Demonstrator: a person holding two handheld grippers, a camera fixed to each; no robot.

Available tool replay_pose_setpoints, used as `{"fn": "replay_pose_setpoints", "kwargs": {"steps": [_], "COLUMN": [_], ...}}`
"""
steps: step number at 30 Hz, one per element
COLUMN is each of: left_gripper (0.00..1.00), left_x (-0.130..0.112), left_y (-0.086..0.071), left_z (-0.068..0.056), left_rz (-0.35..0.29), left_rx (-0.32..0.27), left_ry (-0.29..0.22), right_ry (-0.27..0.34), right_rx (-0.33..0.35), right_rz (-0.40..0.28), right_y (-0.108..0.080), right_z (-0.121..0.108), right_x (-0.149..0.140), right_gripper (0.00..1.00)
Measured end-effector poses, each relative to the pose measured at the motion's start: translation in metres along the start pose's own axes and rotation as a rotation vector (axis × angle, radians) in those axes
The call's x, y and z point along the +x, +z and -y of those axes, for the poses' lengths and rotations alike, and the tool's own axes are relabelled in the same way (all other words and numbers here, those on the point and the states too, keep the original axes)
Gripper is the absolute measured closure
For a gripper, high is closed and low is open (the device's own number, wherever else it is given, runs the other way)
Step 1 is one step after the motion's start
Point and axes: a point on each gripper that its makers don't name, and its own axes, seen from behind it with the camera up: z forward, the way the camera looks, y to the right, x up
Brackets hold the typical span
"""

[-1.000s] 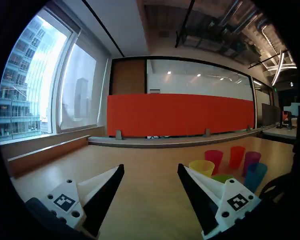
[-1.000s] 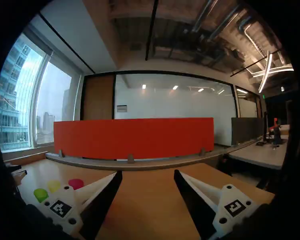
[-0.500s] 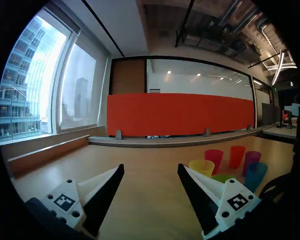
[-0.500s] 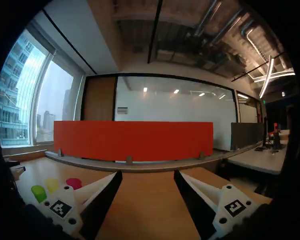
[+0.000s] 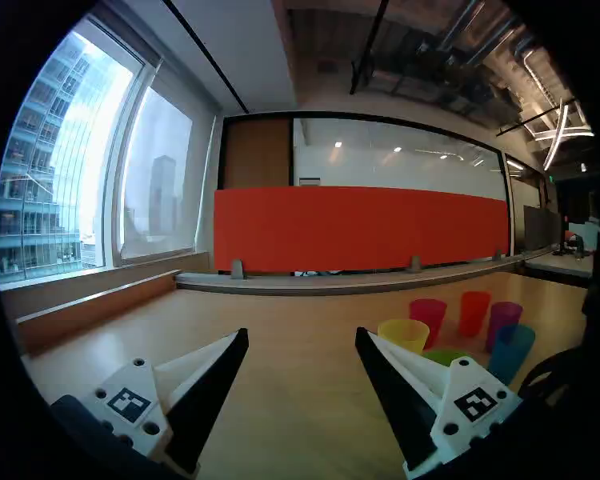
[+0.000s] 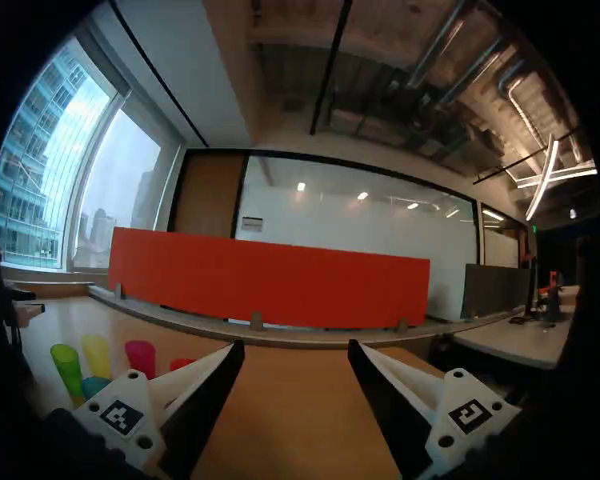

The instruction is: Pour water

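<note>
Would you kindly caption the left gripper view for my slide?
Open left claw above wooden table, coloured cups at right.

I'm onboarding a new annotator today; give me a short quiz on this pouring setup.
1. True or false: the left tool is shut.
2. The divider behind the table is: A blue, B orange, C green.
3. Fill in: in the right gripper view, the pink cup shows on the image's ____ side of the right tool.
Key: 1 false, it is open; 2 B; 3 left.
</note>
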Motion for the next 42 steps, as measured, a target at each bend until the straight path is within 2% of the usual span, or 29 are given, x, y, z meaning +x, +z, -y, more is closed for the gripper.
{"fn": "replay_pose_setpoints", "kwargs": {"steps": [11, 20, 33, 42], "left_gripper": [0.0, 0.0, 0.0, 0.0], "left_x": [0.0, 0.0, 0.0, 0.0], "left_y": [0.0, 0.0, 0.0, 0.0], "left_z": [0.0, 0.001, 0.0, 0.0], "left_rz": [0.0, 0.0, 0.0, 0.0], "left_rx": [0.0, 0.0, 0.0, 0.0], "left_ry": [0.0, 0.0, 0.0, 0.0], "right_ry": [0.046, 0.058, 0.084, 0.093], "right_rx": [0.014, 0.048, 0.05, 0.049], "right_rz": [0.02, 0.034, 0.077, 0.095], "right_y": [0.017, 0.019, 0.023, 0.024], "right_z": [0.011, 0.016, 0.006, 0.006], "right_x": [-0.032, -0.055, -0.081, -0.088], "right_gripper": [0.0, 0.0, 0.0, 0.0]}}
